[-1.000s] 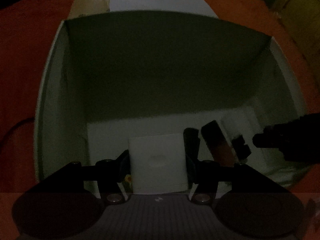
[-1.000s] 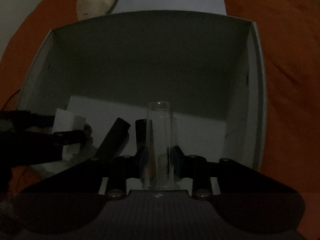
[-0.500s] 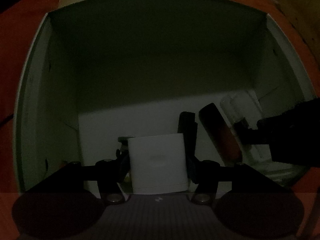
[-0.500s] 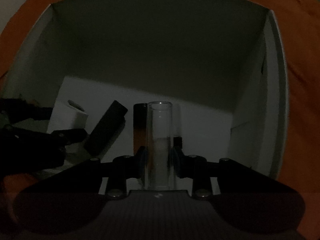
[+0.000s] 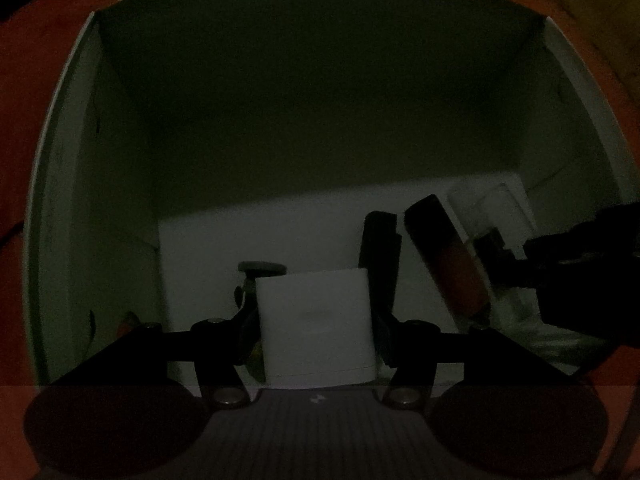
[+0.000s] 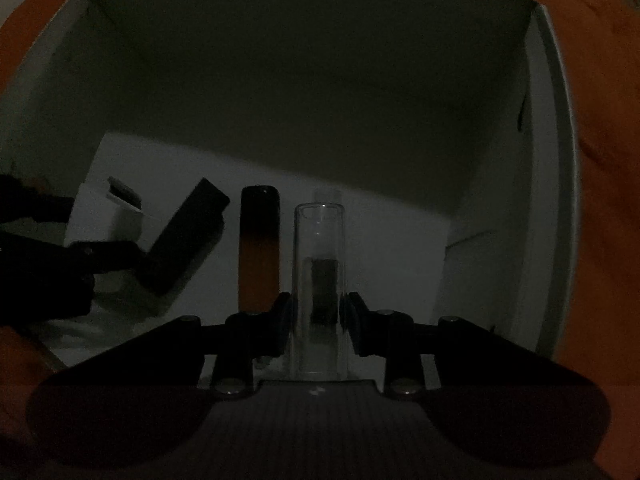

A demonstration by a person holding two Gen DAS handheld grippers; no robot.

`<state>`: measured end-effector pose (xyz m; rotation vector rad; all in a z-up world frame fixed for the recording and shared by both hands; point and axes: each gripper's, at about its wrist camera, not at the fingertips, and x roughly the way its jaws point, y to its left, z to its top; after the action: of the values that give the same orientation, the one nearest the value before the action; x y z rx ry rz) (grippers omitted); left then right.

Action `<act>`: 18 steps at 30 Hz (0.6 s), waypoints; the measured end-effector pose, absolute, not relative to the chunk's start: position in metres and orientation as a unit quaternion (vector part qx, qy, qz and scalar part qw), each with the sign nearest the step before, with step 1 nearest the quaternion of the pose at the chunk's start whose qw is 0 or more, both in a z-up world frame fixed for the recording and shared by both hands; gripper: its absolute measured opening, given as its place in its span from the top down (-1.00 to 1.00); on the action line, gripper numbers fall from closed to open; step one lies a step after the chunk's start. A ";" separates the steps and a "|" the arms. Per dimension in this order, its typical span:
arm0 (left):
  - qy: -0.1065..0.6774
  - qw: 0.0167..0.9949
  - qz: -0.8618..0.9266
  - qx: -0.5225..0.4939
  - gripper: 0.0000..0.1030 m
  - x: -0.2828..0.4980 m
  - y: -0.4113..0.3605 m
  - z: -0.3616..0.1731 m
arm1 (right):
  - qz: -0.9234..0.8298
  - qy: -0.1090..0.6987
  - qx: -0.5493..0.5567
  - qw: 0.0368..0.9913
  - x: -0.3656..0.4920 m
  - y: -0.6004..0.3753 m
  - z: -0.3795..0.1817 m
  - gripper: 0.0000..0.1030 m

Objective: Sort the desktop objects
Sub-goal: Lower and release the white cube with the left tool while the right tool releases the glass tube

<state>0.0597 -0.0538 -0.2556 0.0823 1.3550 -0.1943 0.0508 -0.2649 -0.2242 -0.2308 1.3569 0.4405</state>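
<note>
Both views look down into a white cardboard box. My left gripper is shut on a white square block low inside it. My right gripper is shut on a clear upright tube with a dark piece inside. On the box floor between them lie a black-and-orange cylinder and a flat black bar. The cylinder and the bar also show in the left wrist view, with the right gripper at the right. The white block appears at the right wrist view's left edge.
The box walls rise high and close on every side. An orange cloth lies around the box. A small grey disc stands just behind the white block. The scene is very dark.
The box walls fill more of both views than a second ago. My right gripper has come down into the box with the tube. Both grips are unchanged.
</note>
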 end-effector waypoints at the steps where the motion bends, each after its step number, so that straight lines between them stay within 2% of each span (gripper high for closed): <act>1: 0.624 0.775 -0.090 0.041 -0.02 0.059 -0.055 -0.255 | 0.201 0.623 -0.107 0.748 0.051 -0.265 -0.225 0.38; 9: 0.622 0.776 -0.093 0.048 -0.07 0.056 -0.058 -0.255 | 0.197 0.629 -0.106 0.745 0.051 -0.267 -0.225 0.34; 10: 0.623 0.775 -0.092 0.047 -0.09 0.056 -0.058 -0.255 | 0.197 0.629 -0.106 0.745 0.051 -0.267 -0.225 0.30; 12: 0.627 0.773 -0.089 0.042 -0.31 0.056 -0.057 -0.256 | 0.196 0.628 -0.105 0.746 0.051 -0.267 -0.225 0.26; 13: 0.628 0.773 -0.086 0.038 -0.35 0.056 -0.056 -0.255 | 0.195 0.629 -0.102 0.745 0.051 -0.268 -0.225 0.24; 18: 0.629 0.773 -0.080 0.021 -0.37 0.057 -0.052 -0.249 | 0.191 0.636 -0.084 0.743 0.053 -0.270 -0.222 0.15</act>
<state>0.0571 -0.0515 -0.2494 0.0458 1.3623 -0.1735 0.0535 -0.2698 -0.2223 -0.1837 1.3931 0.4196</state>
